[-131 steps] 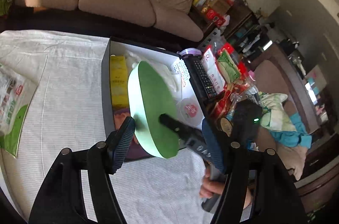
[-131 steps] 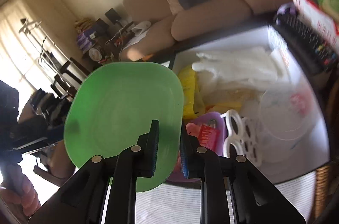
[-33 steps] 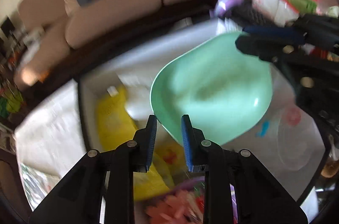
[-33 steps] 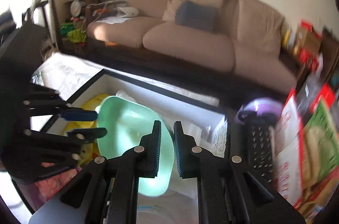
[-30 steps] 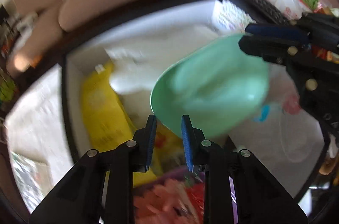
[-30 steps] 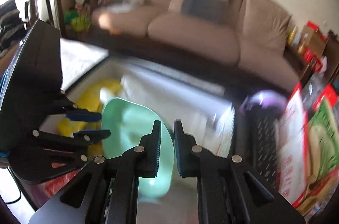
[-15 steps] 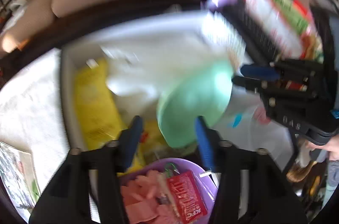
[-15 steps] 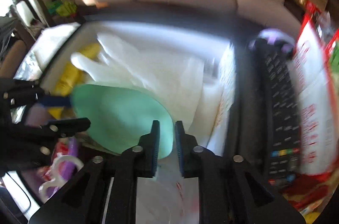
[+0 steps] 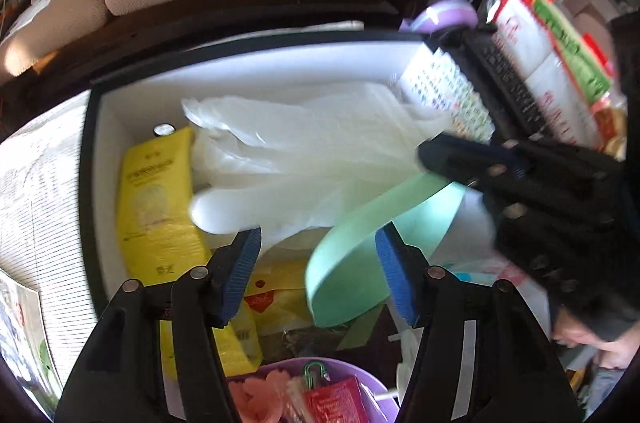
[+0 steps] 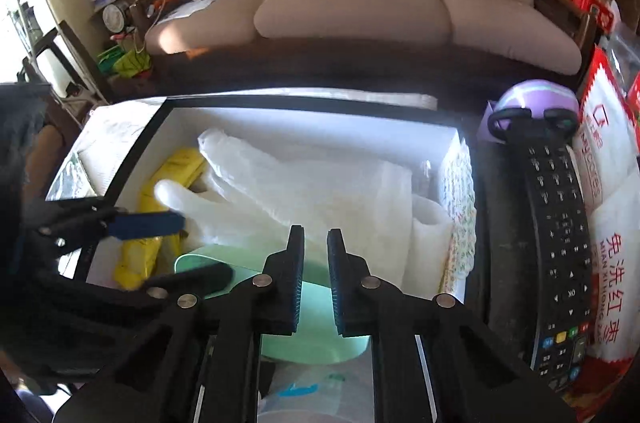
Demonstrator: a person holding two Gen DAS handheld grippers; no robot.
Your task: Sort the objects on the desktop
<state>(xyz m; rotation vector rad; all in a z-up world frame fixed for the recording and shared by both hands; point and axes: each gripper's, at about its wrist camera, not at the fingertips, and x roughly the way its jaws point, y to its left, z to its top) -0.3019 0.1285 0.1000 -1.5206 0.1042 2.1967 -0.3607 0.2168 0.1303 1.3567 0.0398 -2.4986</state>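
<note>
Green plastic, the plate sits tilted inside the box, just ahead of the left claw, whose jaws stand wide and hold nothing. The right claw has its jaws narrowed on the plate's far rim, and looks to be gripping it. Let go from this lean, the plate could slide off the white gloves and jam against the yellow packet. The remote lies right of the right claw, outside the box. A red tag below the left claw reads KFC; the white bag carries red Chinese print.
</note>
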